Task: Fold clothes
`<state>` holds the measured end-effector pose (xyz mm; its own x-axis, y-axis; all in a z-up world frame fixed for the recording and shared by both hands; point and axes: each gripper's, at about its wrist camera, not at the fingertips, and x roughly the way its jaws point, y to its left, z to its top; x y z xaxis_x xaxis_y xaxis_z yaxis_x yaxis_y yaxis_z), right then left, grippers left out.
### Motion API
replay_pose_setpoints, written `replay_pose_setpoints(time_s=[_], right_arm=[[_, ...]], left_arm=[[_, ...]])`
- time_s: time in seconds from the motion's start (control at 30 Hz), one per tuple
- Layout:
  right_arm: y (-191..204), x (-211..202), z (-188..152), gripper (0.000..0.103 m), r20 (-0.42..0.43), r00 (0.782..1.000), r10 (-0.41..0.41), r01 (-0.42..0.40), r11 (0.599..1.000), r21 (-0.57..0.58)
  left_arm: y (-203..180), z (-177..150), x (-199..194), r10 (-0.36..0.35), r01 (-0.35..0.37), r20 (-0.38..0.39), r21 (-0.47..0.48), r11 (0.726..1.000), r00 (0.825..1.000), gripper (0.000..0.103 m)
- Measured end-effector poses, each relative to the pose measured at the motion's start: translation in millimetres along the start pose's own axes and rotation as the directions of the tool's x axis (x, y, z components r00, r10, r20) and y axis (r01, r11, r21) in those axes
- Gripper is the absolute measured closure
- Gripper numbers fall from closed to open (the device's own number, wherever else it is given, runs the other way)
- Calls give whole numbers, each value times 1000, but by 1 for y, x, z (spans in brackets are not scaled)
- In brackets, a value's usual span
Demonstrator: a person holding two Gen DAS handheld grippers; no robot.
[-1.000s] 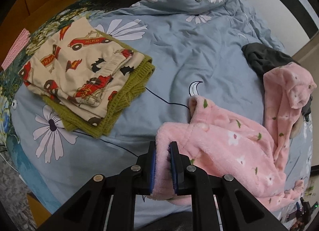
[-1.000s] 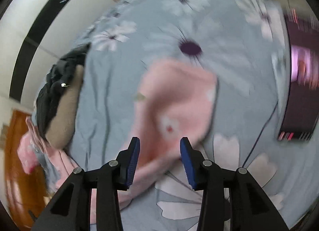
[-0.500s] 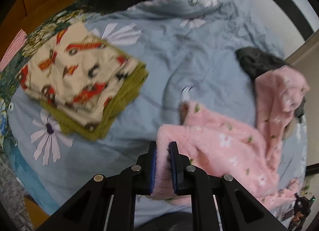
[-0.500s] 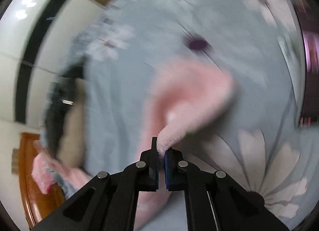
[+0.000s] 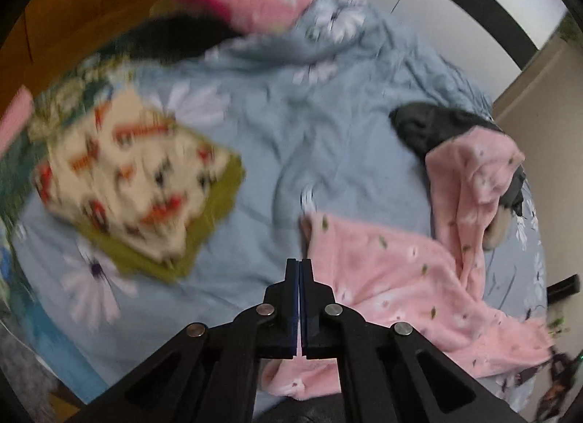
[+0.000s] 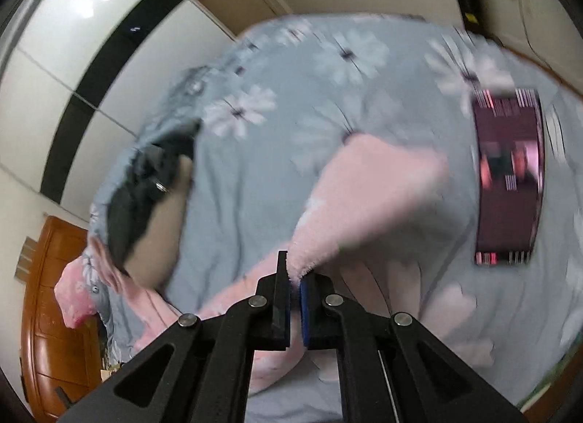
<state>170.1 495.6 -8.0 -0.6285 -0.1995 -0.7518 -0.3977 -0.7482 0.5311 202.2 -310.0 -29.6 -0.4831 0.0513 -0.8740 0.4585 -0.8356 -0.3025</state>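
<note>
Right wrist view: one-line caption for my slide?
Right gripper shut on a pink fleece garment edge, lifting it above the daisy-print bedspread.

Right gripper (image 6: 295, 279) closed onto pink garment (image 6: 368, 200), lifting it.

Left tongs (image 5: 299, 270) clamp the pink fleece garment (image 5: 393, 273) edge above the blue floral bedspread (image 5: 309, 124); folded stack (image 5: 135, 182) lies left.

Clothes spread on the bed (image 5: 328, 153).
Folded stack (image 5: 135, 182) left, fleece garment (image 5: 393, 270) right, dark clothing (image 5: 430, 127) behind it.
</note>
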Motion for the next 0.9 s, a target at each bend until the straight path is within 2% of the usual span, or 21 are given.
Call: replay_pose_setpoints(time_s=[0.17,0.2,0.23,0.27,0.3,0.37,0.43,0.47,0.6,0.77,0.8,0.87,0.9], right_arm=[[2,6,-2,99,-22,999,-32,31,999,-31],[4,5,0,99,-24,999,-31,30,999,-37],[4,4,0,99,-26,999,-31,30,999,-39],[4,4,-1,99,-29,999,-30,29,999,-38],[5,5,-2,99,-32,999,-27,26,999,-36],[4,4,-6,99,-37,999,-23,21,999,-38],[4,5,-12,99,-46,999,-28,26,999,-47],[3,6,-15,99,-53,998,-33,31,998,-53],[-1,5,-24,99,-72,995,-62,58,997,-59],[-7,6,-27,99,-85,994,-72,69,997,-37],[-7,5,-27,99,-83,994,-72,69,997,-34],[-5,3,-26,99,-78,994,-71,68,997,-33],[-3,1,-25,99,-75,995,-72,69,997,-38]], left_arm=[[11,-27,25,37,-38,-69,-14,999,997,98],[19,-34,32,30,-33,-91,-39,999,995,88],[25,-40,37,20,-27,-114,-58,998,993,71],[30,-45,43,9,-18,-134,-69,997,991,64],[34,-51,48,-8,-3,-146,-74,997,989,58],[38,-61,52,-40,28,-158,-76,997,987,56],[42,-73,54,-100,87,-167,-85,993,981,39],[43,-77,55,-124,110,-174,-91,990,977,37],[48,-92,58,-209,192,-187,-109,975,960,36],[42,-99,80,-205,184,-284,-99,978,937,35],[40,-100,85,-198,179,-308,-90,980,931,37],[34,-100,92,-184,169,-326,-75,983,927,59],[30,-98,93,-169,157,-330,-62,986,929,66]])
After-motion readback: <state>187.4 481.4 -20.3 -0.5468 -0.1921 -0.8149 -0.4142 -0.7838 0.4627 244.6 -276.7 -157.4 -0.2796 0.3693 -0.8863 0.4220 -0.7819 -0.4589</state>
